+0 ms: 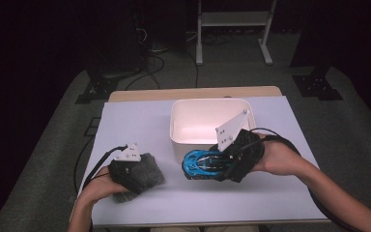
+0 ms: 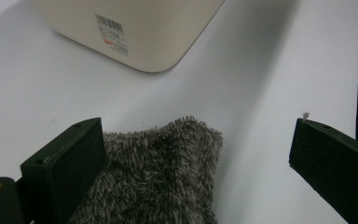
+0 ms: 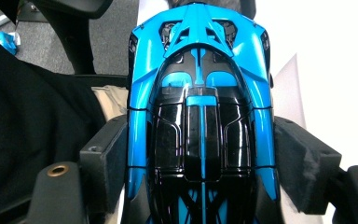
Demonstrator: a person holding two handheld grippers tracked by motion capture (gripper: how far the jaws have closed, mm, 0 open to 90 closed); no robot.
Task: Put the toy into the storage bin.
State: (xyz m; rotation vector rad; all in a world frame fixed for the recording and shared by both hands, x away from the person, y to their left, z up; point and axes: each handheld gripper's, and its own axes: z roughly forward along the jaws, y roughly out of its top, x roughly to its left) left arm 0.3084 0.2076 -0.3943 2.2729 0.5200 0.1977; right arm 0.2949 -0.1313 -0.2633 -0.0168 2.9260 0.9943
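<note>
Toy car [image 3: 198, 121]: rigid, glossy, likely slippery; clamped at mid-flanks by right claw [image 3: 198, 161]. Left claw [image 2: 198, 163] apart over soft cloth [image 2: 163, 172].

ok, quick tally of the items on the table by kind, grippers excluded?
Blue toy car: 1, clamped in the right gripper
Grey fuzzy cloth: 1, between the open jaws of the left gripper
White bin: 1
Total: 3
</note>
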